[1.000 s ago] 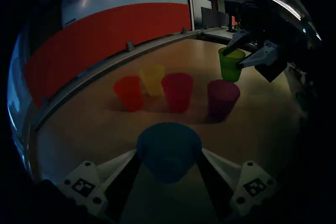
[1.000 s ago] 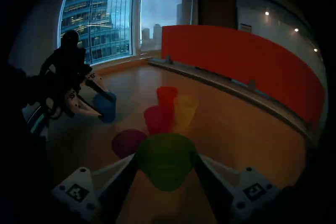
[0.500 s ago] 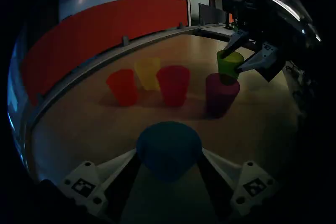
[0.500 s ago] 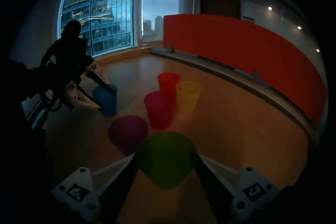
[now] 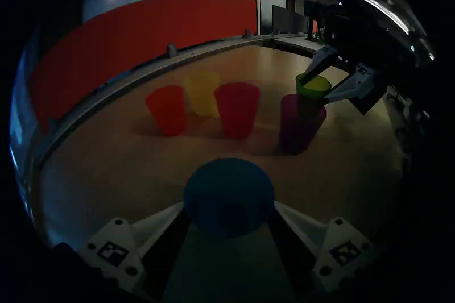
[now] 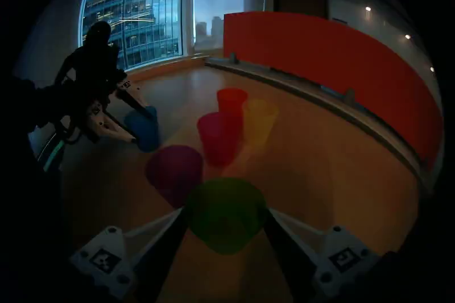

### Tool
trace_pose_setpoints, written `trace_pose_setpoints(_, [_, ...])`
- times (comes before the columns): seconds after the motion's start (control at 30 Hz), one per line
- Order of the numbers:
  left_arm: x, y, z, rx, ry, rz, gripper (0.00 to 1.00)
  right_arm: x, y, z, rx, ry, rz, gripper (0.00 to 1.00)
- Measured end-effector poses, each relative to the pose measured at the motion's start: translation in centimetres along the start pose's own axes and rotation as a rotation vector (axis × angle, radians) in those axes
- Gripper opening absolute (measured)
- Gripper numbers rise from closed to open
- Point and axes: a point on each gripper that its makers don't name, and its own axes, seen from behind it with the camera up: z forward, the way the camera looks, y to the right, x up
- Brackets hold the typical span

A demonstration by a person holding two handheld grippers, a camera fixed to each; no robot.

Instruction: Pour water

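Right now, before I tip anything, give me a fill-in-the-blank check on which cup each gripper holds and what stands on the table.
The left gripper is shut on the blue cup; the right gripper is shut on the ___.
The standing cup nearest that one is the ___.
Besides the two held, ___ cups stand on the table.
Missing: green cup; purple cup; four.

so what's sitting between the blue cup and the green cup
The purple cup stands between the green cup and the blue cup, nearer the green one; the right gripper view shows this.
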Motion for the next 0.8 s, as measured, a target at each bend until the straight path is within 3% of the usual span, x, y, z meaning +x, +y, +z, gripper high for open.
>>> trace_pose_setpoints(0.47, [-0.7,0.2,0.1,-0.011,-0.016,-0.012,0.86,-1.1,-0.2,0.1,-0.001,-0.008,0.021,0.91])
trace_pose_setpoints(0.8, [-2.4,0.0,0.0,-0.001,-0.068,-0.006,0.90,-1.6,-0.2,-0.1,-0.004,-0.007,0.029,0.91])
